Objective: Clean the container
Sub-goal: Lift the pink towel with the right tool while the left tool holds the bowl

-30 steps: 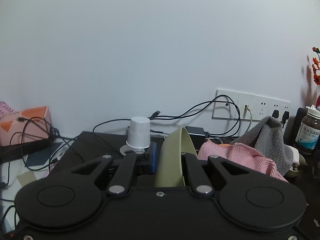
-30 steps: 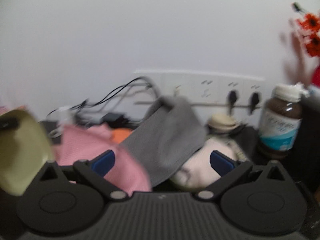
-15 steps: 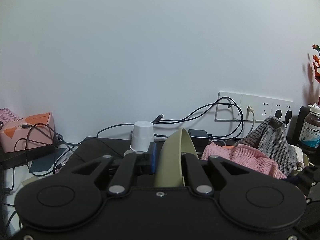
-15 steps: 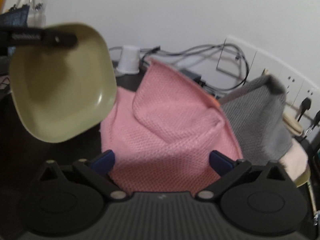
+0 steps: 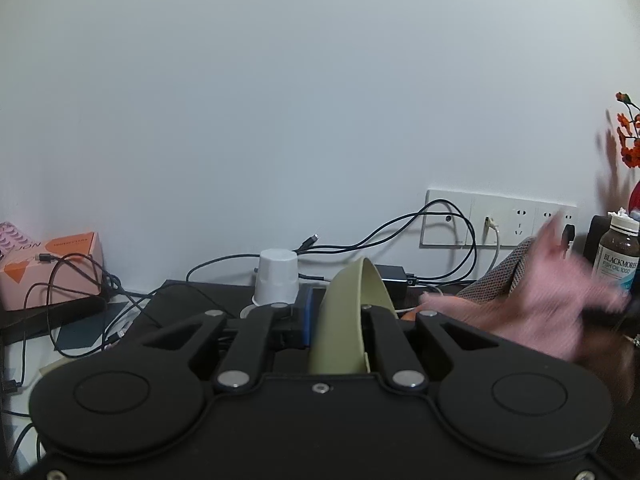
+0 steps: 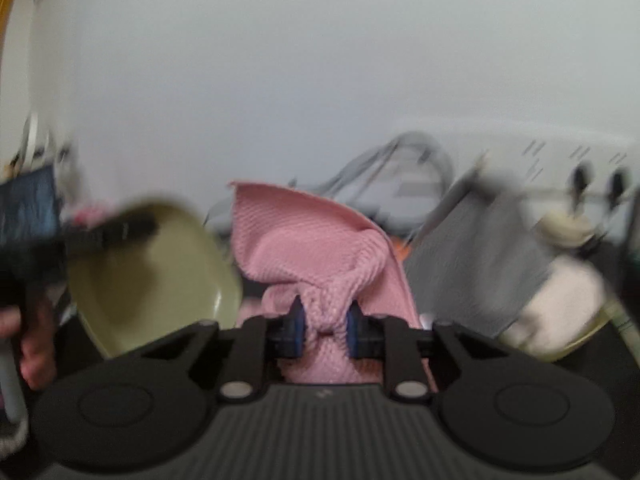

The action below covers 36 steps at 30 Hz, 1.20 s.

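Olive-green dish (image 5: 346, 320): smooth matte plastic, rounded-square, shallow. Clamped by rim in left tongs (image 5: 340, 320), stood on edge, hollow facing right, long axis running away toward wall, above dark counter (image 5: 192, 300). Right tongs (image 6: 325, 326) just closed narrow, pinching bunched pink waffle-weave cloth (image 6: 312, 248) just right of dish. Grey knit cloth (image 6: 480, 256) behind, blurred.

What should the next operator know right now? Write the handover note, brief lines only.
Left tool: shut on the rim of the green dish, held up on edge.
Right tool: has just been closing and now pinches a bunch of the pink cloth, beside the dish.
Grey cloth lies behind, unused.
Done: dish and cloth both in hand.
Left: wipe the dish; no wiping visible so far.
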Each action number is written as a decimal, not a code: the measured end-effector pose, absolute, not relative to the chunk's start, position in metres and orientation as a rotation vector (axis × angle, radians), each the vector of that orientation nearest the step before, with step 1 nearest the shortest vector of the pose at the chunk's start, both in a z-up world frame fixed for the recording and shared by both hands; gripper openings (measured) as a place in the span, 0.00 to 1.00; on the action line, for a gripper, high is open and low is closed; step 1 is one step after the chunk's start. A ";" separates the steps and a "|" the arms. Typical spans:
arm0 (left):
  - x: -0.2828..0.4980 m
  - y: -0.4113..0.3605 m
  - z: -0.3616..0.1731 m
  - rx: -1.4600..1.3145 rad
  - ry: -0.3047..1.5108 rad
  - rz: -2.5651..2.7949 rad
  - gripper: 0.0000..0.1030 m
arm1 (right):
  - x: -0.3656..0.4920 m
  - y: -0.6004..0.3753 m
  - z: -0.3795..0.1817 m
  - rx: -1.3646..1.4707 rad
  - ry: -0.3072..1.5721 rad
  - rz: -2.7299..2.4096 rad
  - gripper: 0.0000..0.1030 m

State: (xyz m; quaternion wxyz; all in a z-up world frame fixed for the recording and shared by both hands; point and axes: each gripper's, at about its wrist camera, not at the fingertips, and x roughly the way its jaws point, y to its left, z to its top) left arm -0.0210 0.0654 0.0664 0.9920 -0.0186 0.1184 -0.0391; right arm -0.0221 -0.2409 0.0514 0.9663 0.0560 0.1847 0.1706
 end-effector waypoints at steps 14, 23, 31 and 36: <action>-0.022 0.044 0.055 -0.018 0.291 -0.177 0.09 | -0.072 -0.256 0.095 -0.075 0.337 0.307 0.18; -0.020 0.045 0.053 -0.027 0.300 -0.202 0.09 | -0.019 -0.181 0.073 -0.058 0.473 0.680 0.18; -0.012 0.048 0.050 -0.023 0.326 -0.169 0.09 | 0.038 -0.158 0.052 -0.007 0.636 0.865 0.19; -0.010 0.047 0.048 -0.009 0.328 -0.148 0.09 | 0.046 -0.168 0.044 -0.024 0.654 0.915 0.19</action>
